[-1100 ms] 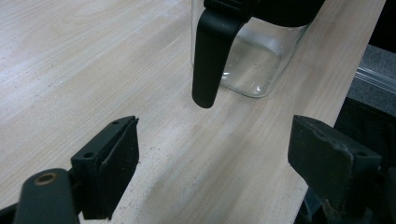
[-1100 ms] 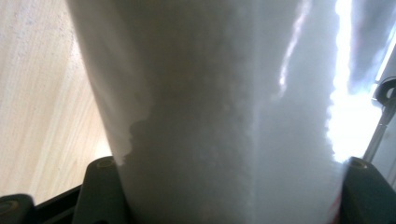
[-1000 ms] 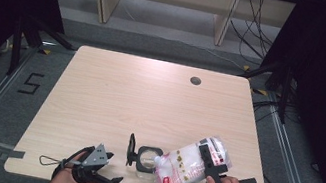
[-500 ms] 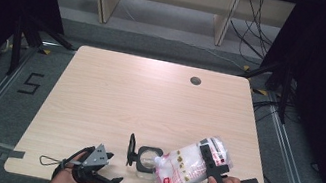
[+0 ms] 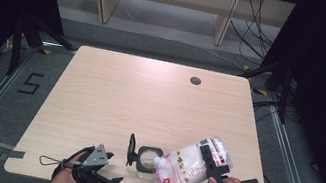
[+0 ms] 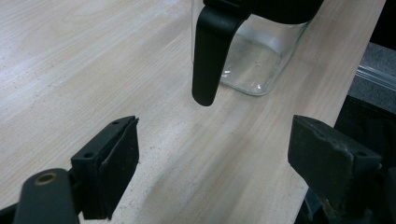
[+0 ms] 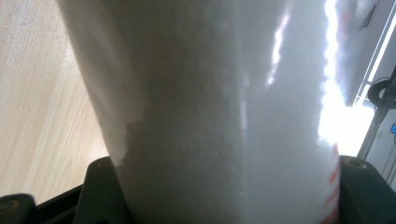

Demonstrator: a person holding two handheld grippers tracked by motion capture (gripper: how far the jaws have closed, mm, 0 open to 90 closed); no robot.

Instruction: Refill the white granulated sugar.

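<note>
Jar (image 6: 252, 56) top cut off by frame edge; pouch (image 7: 224, 116) print blurred, unreadable.

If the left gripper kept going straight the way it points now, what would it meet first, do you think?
Most likely the black handle hanging beside the glass jar; the left gripper has open jaws with bare table before them, though depth is hard to judge.

High view looks down on the table (image 5: 115, 93); both gripper views sit close above it
</note>
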